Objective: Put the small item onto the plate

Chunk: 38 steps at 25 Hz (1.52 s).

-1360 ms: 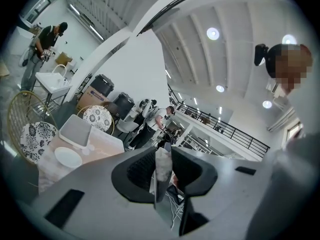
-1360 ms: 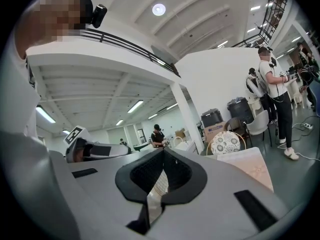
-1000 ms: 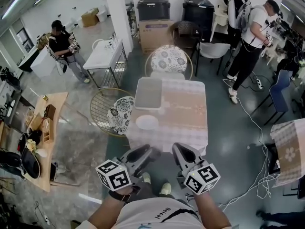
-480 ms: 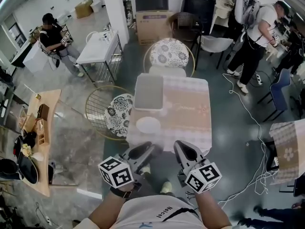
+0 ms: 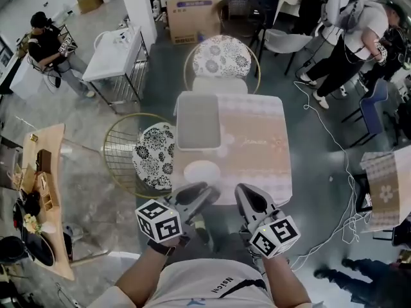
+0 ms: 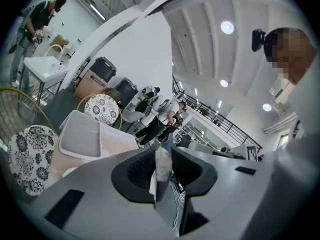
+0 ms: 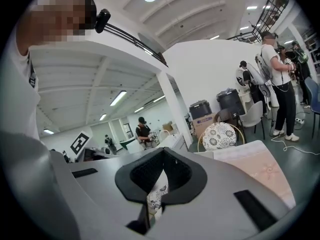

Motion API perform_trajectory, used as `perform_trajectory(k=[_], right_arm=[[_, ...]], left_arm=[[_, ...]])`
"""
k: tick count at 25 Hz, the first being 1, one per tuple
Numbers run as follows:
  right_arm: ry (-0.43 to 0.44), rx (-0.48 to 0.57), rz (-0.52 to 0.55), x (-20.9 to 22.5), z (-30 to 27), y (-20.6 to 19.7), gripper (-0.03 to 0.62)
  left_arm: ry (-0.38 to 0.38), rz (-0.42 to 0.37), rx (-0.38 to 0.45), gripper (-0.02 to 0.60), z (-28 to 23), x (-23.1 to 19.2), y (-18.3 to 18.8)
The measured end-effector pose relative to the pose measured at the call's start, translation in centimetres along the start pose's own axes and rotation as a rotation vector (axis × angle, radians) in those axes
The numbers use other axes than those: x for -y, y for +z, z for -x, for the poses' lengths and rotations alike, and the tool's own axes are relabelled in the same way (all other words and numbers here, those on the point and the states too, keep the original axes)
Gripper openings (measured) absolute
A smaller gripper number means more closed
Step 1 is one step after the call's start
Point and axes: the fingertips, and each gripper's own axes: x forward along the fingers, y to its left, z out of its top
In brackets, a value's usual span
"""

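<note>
A white plate point(image 5: 202, 171) lies near the front left of the table point(image 5: 257, 153), which has a pink cloth. A grey tray point(image 5: 198, 120) sits behind it. My left gripper point(image 5: 207, 191) hovers just short of the table's near edge, close to the plate. In the left gripper view its jaws point(image 6: 162, 156) pinch a small pale mottled item point(image 6: 162, 166). My right gripper point(image 5: 243, 194) hangs beside it, also short of the table edge. Its fingertips point(image 7: 163, 149) touch, with nothing between them.
One chair with a floral cushion point(image 5: 221, 56) stands behind the table and another point(image 5: 154, 156) to its left. People point(image 5: 359, 31) stand at the back right, with white cables point(image 5: 334, 146) on the floor. A wooden shelf point(image 5: 45, 191) is at the far left and another clothed table point(image 5: 385, 185) at the right.
The view has moved forward, so the table and plate lie closer to both grippers. The grippers keep their pose and their jaws have not moved.
</note>
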Motion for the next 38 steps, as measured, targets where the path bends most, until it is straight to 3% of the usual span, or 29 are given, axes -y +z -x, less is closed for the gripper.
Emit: perform_trajectory(k=[13, 27, 38], right_arm=[[-0.058, -0.04, -0.037, 5.1, -5.3, -4.1, 0.012], [-0.054, -0.127, -0.053, 10.3, -10.0, -13.4, 0.014], [-0.066, -0.152, -0.076, 12.5, -11.3, -16.7, 0.013]], left_arm=[[-0.035, 0.007, -0.139, 0.101, -5.0, -8.4, -2.9], [-0.025, 0.002, -0.33, 0.101, -10.2, -20.3, -11.4], [-0.014, 0.042, -0.445, 0.101, -12.2, -24.8, -15.6]])
